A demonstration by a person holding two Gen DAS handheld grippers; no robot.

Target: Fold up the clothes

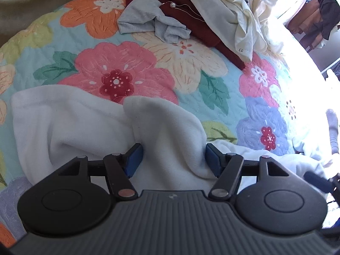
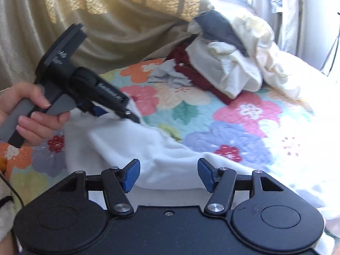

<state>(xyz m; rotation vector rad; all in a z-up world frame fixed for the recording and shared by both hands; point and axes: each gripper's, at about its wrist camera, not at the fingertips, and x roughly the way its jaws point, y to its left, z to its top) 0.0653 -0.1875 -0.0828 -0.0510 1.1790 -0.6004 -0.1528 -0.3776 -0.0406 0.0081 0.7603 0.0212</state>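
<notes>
A white fleece garment (image 1: 70,123) lies on the floral quilt (image 1: 119,72). My left gripper (image 1: 174,159) is open, its blue pads (image 1: 133,159) on either side of a raised fold of the fleece. In the right wrist view the left gripper (image 2: 119,111) is held by a hand at the left, its tip on the same white garment (image 2: 170,159). My right gripper (image 2: 169,175) is open, its blue pads (image 2: 131,175) just above the garment's near edge, gripping nothing.
A pile of clothes lies at the quilt's far side: a dark red garment (image 1: 191,14), a light grey one (image 1: 153,21), cream and white ones (image 1: 240,17). The same pile (image 2: 229,63) shows in the right wrist view, before beige curtains (image 2: 106,21). A bright window is at the right.
</notes>
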